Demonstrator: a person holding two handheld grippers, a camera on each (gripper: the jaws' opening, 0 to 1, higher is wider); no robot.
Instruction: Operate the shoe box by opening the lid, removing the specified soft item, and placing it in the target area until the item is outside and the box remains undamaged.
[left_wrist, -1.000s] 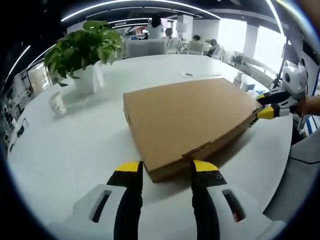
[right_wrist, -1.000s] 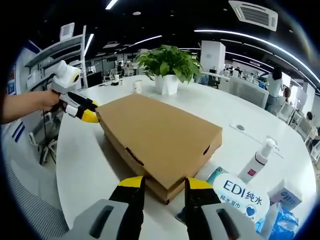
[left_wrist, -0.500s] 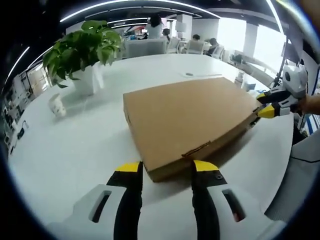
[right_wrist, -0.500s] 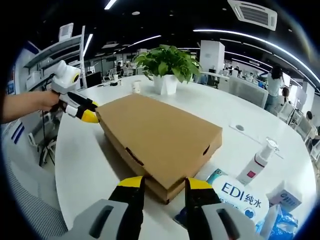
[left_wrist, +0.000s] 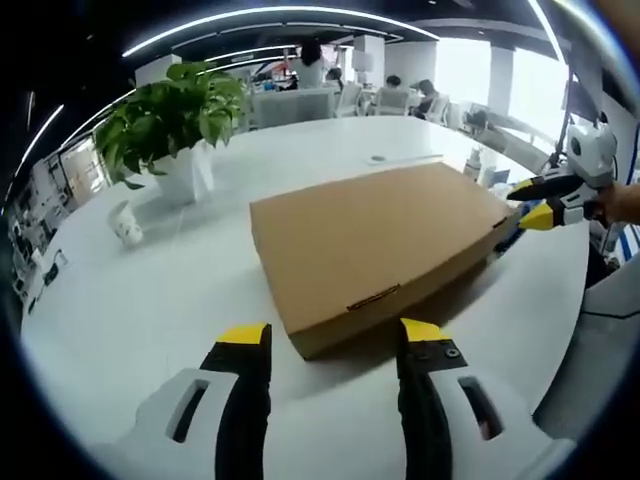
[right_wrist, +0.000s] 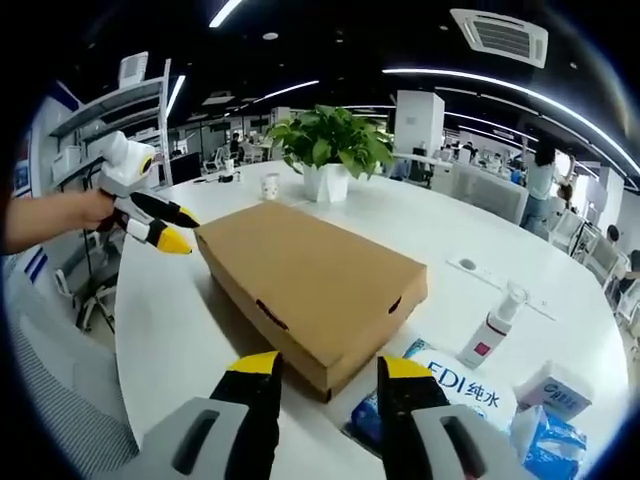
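A flat brown cardboard shoe box lies on the white round table with its lid down. In the left gripper view my left gripper is open, its yellow-tipped jaws just short of the box's near corner. My right gripper comes in from the right, open, beside the far right corner. The right gripper view has my right gripper open in front of the opposite corner. There my left gripper, held by a hand, stands open by the box's left corner. Nothing inside the box shows.
A potted plant and a paper cup stand beyond the box. A spray bottle, a blue wipes pack and a tissue pack lie near my right gripper. People sit at far desks.
Both grippers have drawn back slightly from the box's corners, which earlier sat between their jaws. The left jaws stand a little wider apart. The box has not moved.
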